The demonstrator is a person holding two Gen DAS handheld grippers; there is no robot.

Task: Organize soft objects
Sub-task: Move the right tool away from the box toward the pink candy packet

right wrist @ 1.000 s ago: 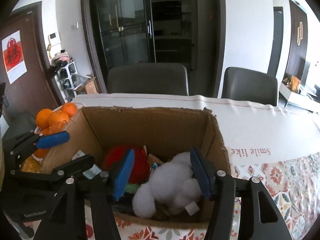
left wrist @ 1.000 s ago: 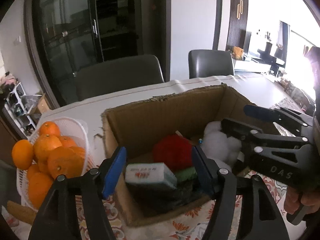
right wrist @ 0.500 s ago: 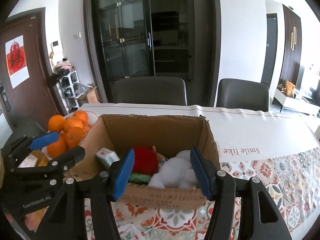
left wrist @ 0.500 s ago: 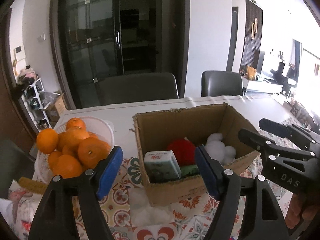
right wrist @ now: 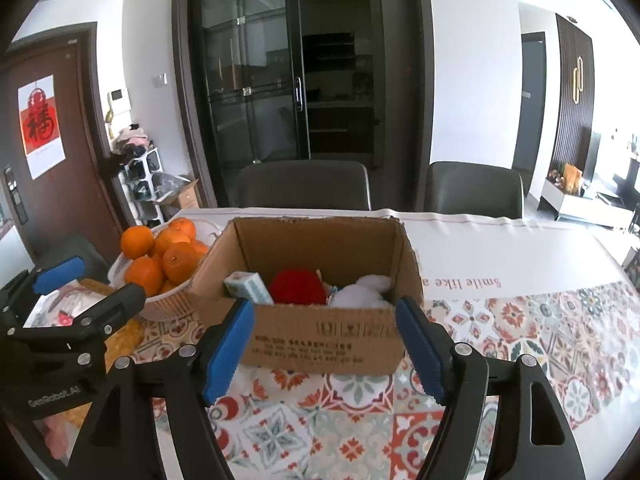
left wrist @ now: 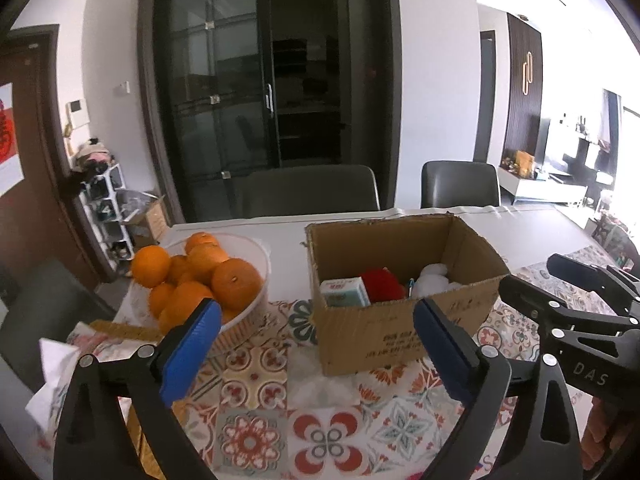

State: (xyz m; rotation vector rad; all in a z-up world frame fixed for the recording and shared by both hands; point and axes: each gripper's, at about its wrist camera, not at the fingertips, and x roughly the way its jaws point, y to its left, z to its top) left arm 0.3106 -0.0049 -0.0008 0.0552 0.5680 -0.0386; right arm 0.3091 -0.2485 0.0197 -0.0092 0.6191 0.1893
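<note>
Open box on the patterned surface, just beyond both tongs, holding a red plush, a white plush and a small carton. Left tongs and right tongs, jaws just opened wider, released and empty, nothing between the blue pads. Bowl of oranges beyond the left tongs' left pad, beside the box.

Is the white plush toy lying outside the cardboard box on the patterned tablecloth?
No: the white plush toy sits inside the cardboard box, beside the red soft ball, with the box wall in front of it.
</note>
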